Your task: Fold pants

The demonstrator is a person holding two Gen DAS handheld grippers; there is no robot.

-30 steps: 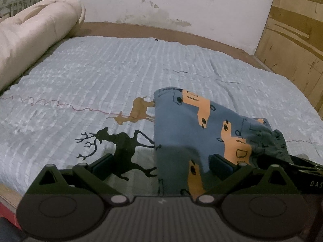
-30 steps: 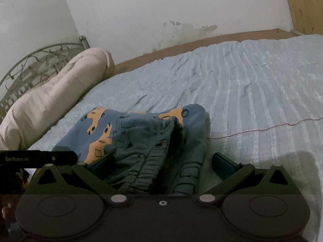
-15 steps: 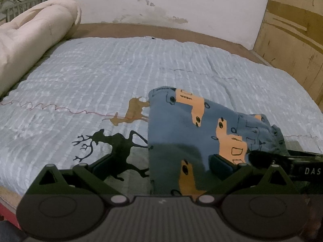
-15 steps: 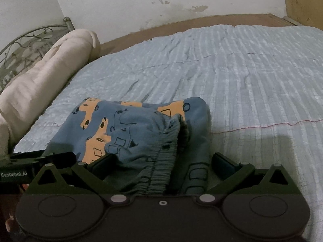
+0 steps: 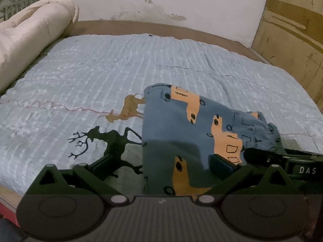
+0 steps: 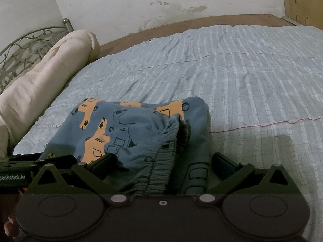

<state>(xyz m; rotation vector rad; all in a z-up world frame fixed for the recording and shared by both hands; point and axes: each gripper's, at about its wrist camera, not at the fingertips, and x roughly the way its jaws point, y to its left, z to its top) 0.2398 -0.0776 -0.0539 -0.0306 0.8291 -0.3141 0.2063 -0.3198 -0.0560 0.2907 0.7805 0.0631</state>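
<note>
Our left gripper and right gripper both stand with jaws spread, gripping nothing. The folded car-print pants lie directly ahead between them on the quilt. The elastic waistband sits nearest our right, its gathered edge running away from us.

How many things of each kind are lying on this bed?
Pants: 1
Rolled cream quilt: 1
Blue bedspread: 1
Printed deer on the bedspread, one tan and one black: 2
Total: 5
</note>
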